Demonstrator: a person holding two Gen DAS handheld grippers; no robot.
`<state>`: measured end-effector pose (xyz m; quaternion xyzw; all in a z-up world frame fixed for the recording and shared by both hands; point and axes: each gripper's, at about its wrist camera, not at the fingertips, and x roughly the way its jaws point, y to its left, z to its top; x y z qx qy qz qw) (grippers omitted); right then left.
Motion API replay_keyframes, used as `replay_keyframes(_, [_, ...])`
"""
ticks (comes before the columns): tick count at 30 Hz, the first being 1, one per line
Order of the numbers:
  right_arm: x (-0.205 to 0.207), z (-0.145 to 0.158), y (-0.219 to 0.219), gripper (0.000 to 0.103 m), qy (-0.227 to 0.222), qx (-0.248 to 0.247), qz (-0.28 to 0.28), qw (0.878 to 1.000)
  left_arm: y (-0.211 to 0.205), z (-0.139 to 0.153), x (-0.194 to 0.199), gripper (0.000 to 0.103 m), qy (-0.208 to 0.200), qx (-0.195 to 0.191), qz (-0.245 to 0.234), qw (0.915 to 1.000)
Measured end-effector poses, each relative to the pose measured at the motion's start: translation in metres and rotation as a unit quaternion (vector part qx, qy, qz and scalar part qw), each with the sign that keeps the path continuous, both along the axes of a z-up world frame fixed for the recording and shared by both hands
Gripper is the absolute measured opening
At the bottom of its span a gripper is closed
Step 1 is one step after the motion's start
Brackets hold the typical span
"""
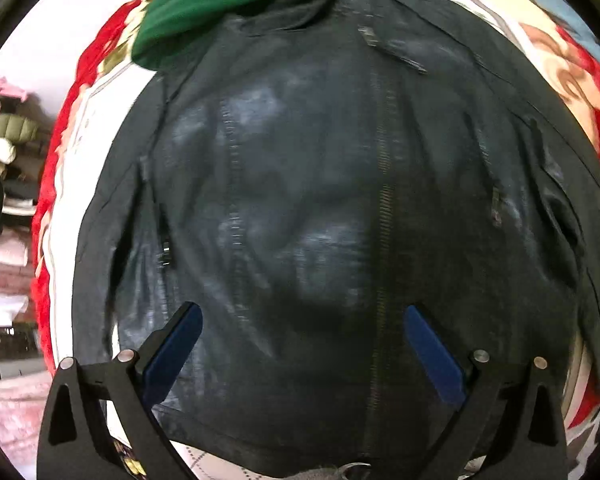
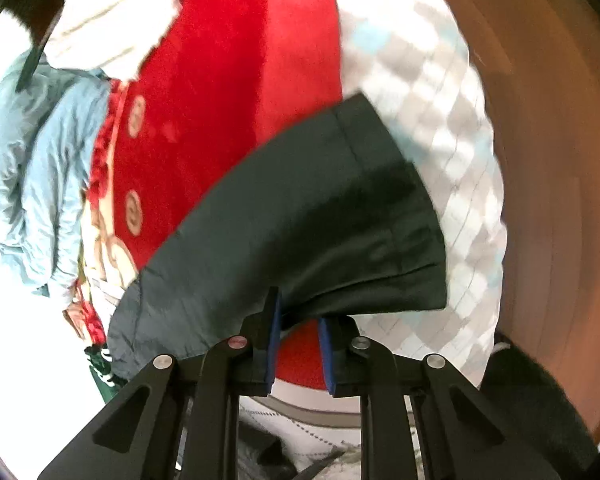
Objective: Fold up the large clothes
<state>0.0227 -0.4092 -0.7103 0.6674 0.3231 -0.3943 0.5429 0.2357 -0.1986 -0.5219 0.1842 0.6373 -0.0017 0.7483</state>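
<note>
- Claws first: the left claw hangs with its blue pads spread wide above the black jacket, gripping nothing.
- The right claw has its pads drawn close but with a gap between them; the dark sleeve drapes over its tips, and I cannot tell whether cloth is really pinched.
- The jacket lies front up and spread flat on a bed covered by a red floral blanket, its zipper running up the middle and closed as far as the blur allows.
- Beyond the collar, a green garment with white stripes touches the jacket's top edge.
- Farther off in the right view lie a pale blue garment, a checked quilt and a wooden floor.
- By my judgement the sleeve fold is in hand: the next move calls for carrying the sleeve across onto the jacket's front, while the left claw steadies the body so it does not slide.
</note>
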Motion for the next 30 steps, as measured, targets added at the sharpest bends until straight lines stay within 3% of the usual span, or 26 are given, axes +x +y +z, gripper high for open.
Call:
replay_keyframes(5, [0.011,0.014,-0.007,0.018,-0.006,-0.048,0.008,0.999,-0.029,0.001,-0.013,0.103,-0.006,0.0,-0.034,0.9994])
replay_keyframes(7, [0.005,0.027,-0.011,0.017,-0.03,-0.074,0.005,0.997,-0.037,0.003,-0.013,0.103,-0.01,-0.002,-0.038,0.9992])
replay_keyframes(10, [0.009,0.009,-0.019,0.018,-0.055,-0.048,0.011,0.997,-0.046,0.003,-0.015,0.103,-0.013,-0.003,-0.037,0.9992])
replay_keyframes(12, [0.007,-0.011,-0.028,0.025,-0.074,-0.028,-0.002,0.997,-0.046,0.001,-0.01,0.103,-0.012,-0.002,-0.032,0.9994])
replay_keyframes(13, [0.008,-0.02,-0.034,0.035,-0.098,-0.025,-0.008,0.995,-0.047,0.0,-0.01,0.103,-0.012,-0.001,-0.028,0.9995])
replay_keyframes(16, [0.015,-0.022,-0.039,0.051,-0.109,-0.023,-0.014,0.994,-0.042,-0.002,0.0,0.103,-0.015,-0.004,-0.02,0.9997])
replay_keyframes(21, [0.019,-0.006,-0.034,0.052,-0.097,-0.033,-0.024,0.994,-0.028,-0.003,0.006,0.103,-0.01,-0.009,0.0,0.9999])
replay_keyframes(24, [0.009,-0.018,-0.033,0.056,-0.115,-0.012,-0.065,0.991,-0.02,-0.001,0.005,0.103,-0.012,-0.012,0.01,0.9998])
replay_keyframes(26, [0.008,-0.022,-0.034,0.069,-0.133,-0.008,-0.093,0.987,-0.016,-0.002,0.005,0.103,-0.013,-0.012,0.013,0.9998])
replay_keyframes(27, [0.011,-0.02,-0.034,0.07,-0.13,-0.008,-0.103,0.986,-0.013,-0.002,0.006,0.103,-0.013,-0.012,0.015,0.9997])
replay_keyframes(28, [0.014,-0.017,-0.035,0.069,-0.117,-0.009,-0.1,0.988,-0.01,-0.003,0.006,0.103,-0.012,-0.013,0.017,0.9997])
replay_keyframes(30, [0.019,-0.01,-0.034,0.036,-0.076,-0.024,-0.092,0.993,-0.004,-0.004,0.008,0.103,-0.012,-0.014,0.023,0.9996])
